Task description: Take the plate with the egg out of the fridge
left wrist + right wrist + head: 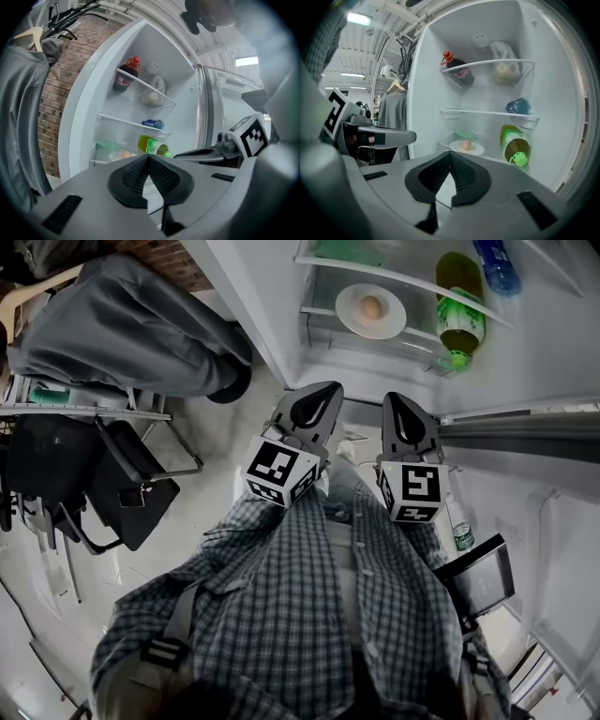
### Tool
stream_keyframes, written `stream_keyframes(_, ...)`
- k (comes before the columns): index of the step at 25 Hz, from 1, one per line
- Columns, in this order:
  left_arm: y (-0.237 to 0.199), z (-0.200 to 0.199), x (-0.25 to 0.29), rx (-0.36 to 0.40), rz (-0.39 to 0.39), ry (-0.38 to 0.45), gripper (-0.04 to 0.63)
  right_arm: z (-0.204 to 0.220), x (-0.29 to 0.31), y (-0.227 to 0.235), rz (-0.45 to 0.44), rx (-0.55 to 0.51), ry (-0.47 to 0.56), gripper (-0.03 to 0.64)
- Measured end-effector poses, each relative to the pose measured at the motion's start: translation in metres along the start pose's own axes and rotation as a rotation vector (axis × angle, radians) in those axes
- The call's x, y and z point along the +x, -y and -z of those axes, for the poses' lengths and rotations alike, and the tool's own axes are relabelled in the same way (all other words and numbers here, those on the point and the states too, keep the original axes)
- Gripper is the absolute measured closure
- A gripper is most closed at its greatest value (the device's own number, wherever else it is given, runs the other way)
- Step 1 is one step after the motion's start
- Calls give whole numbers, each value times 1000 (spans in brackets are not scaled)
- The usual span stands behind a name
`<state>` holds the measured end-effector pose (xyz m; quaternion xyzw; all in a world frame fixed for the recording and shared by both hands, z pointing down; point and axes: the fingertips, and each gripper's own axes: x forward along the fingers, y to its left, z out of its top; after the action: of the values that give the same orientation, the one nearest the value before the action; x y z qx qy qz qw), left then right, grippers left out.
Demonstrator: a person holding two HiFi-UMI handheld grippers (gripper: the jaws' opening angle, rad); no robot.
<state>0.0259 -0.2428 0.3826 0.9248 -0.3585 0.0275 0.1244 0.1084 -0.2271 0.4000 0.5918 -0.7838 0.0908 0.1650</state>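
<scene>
Left gripper (pixel 328 390), right gripper (pixel 395 399) pressed together, empty; egg (pixel 371 307) on plate (pixel 349 322); bottle label (pixel 459 322) looks illegible.

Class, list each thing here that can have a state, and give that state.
Fridge: open.
Plate: on a shelf inside the fridge.
Egg: whole, on the plate.
Green-capped bottle: capped, lying on its side.
Left tongs: shut, empty.
Right tongs: shut, empty.
</scene>
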Motion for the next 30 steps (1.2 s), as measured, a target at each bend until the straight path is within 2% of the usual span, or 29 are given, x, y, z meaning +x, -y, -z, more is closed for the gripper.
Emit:
stream_keyframes(5, -12, -6, 16, -9, -39, 15, 589, -15, 23, 10, 10, -109, -20, 612)
stream_keyframes(11, -20, -8, 29, -22, -48, 4, 589, -22, 52, 14, -11, -234, -47, 612)
stream_keyframes(19, -28, -9, 42, -49, -59, 9, 589, -10, 83, 16, -34, -551, -125, 611)
stream_keyframes(23, -31, -5, 50, -89, -54, -3, 589, 0, 97, 18, -39, -683, -181, 609)
stream_keyframes(26, -32, -4, 54, -107, -60, -10, 589, 7, 106, 20, -55, -752, -222, 568)
stream_keyframes(30, -35, -4, 58, -114, -74, -11, 589, 17, 115, 23, -66, -879, -261, 552)
